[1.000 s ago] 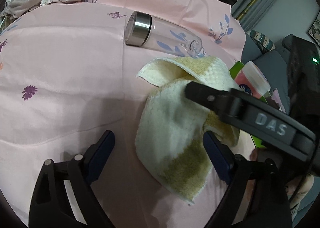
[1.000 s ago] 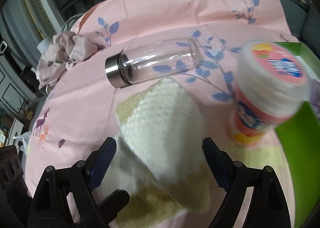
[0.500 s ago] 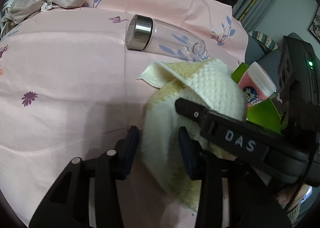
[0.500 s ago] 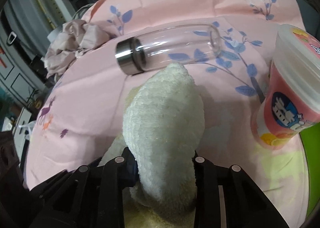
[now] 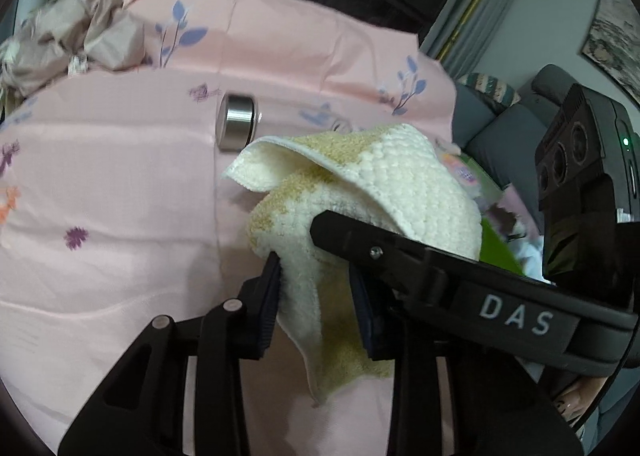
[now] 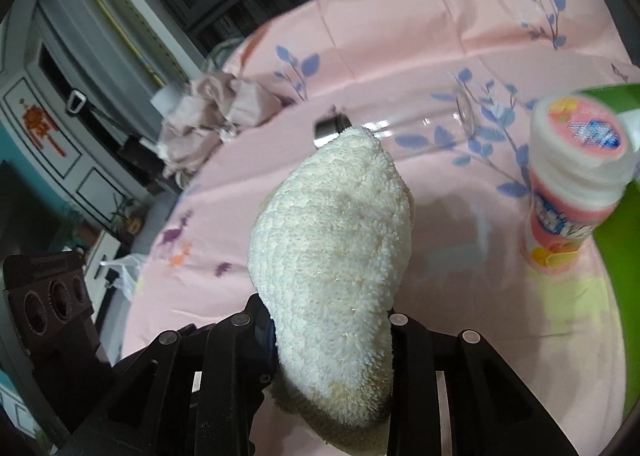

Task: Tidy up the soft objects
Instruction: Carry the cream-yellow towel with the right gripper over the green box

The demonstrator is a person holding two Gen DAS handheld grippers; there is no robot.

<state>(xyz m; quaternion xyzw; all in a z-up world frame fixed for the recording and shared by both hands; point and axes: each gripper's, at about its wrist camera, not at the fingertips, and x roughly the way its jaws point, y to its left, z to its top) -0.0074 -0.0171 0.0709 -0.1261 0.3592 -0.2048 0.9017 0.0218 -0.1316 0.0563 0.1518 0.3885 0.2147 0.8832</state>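
A cream-and-tan towel point(image 5: 360, 192) is pinched at once by the left tongs point(image 5: 316, 292) and the right tongs point(image 6: 332, 340), both closed down on its pile, its free corner drooping above the middle of the desk point(image 5: 120, 184). A fold appears to be in hand, which calls for both ends to be carried level. On the pink leaf-print cloth, a glass bottle point(image 5: 236, 124) lies at twelve o'clock of the towel, a pink tub point(image 6: 576, 176) at three, crumpled fabric point(image 6: 208, 112) at ten, dark windows behind.

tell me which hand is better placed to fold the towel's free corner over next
Probably the left. The left tool pinches the towel low down, with the loose corner standing free ahead of it. The right tool grips a bunched part that hides what lies ahead. Both have just closed on the towel.
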